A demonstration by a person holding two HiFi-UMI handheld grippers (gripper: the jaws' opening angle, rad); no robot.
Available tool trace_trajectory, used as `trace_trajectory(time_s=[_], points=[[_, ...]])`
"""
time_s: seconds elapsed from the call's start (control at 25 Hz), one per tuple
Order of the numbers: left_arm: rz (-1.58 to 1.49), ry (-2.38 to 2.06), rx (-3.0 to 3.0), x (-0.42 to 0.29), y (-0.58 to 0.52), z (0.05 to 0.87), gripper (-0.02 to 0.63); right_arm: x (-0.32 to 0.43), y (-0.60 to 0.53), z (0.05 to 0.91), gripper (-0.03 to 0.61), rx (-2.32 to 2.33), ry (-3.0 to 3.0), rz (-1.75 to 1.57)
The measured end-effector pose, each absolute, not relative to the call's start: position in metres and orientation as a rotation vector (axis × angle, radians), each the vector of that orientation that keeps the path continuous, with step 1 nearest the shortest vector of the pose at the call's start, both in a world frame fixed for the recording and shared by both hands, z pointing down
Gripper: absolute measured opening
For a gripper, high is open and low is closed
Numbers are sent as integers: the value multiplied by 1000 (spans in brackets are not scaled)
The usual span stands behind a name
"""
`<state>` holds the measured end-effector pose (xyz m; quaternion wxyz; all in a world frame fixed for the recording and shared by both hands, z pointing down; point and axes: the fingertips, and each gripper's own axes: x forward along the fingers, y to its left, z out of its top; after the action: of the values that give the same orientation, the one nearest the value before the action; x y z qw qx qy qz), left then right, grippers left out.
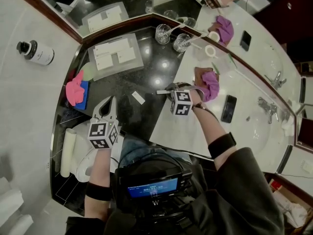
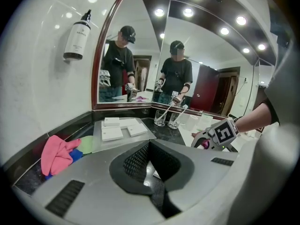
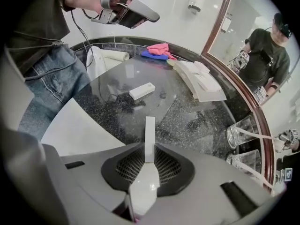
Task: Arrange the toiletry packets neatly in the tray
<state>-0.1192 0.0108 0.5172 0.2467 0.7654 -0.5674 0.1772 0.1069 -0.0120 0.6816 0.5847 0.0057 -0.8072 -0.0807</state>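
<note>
Right claw is clamped on one thin white packet; its end pokes out past the tips. In the head view it sits over the black counter, well off the tray's near right corner.

Left claw has its jaws a crack apart with nothing between them. It hangs off the near edge of the tray, pointing at it.

In the tray, I see several white packets lying flat, grouped toward the far side, with the near strip bare. They aren't squared up with each other.

One loose packet lies on the counter between the tray and the right claw, touching neither.

Two glasses stand just past the tray's far right corner, each with a white stick in it. A pink cloth is bunched beside the tray's near left corner.
</note>
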Motion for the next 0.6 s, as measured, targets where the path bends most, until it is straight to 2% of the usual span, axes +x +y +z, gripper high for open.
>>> trace_trajectory(time_s=[0.6], points=[[467,-1584,2060,-149,-5,520,0,11,-101,628,81,212,-1949,-424]])
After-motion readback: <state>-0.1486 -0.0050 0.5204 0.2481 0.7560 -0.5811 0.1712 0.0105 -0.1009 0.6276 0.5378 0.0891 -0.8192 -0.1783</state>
